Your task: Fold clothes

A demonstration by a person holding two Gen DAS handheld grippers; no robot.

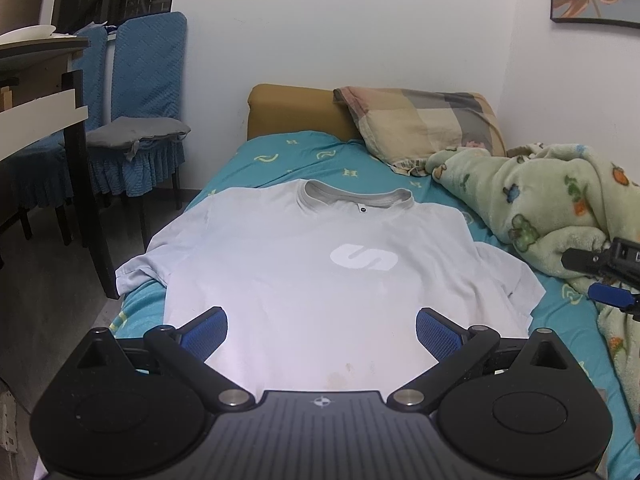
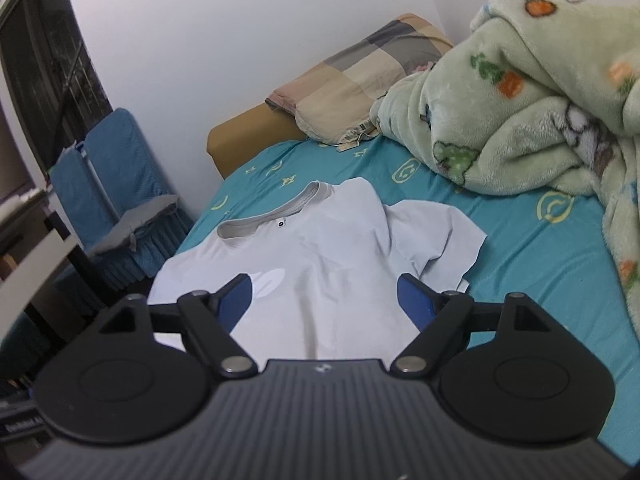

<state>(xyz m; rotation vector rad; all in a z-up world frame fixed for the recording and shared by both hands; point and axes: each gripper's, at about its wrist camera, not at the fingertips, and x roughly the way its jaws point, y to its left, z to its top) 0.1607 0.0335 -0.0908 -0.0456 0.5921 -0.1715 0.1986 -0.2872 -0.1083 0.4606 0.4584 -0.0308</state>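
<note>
Both the left gripper (image 1: 322,330) and right gripper (image 2: 324,300) are hovering wide open, holding nothing, over the flat T-shirt (image 1: 312,264); its sleeve (image 1: 132,268) overhanging the bed's left edge (image 1: 132,312) risks dragging askew.

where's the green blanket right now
The green fleece blanket is bunched up on the right side of the bed in both views, on the teal sheet, just right of the plaid pillow and apart from the white t-shirt.
</note>
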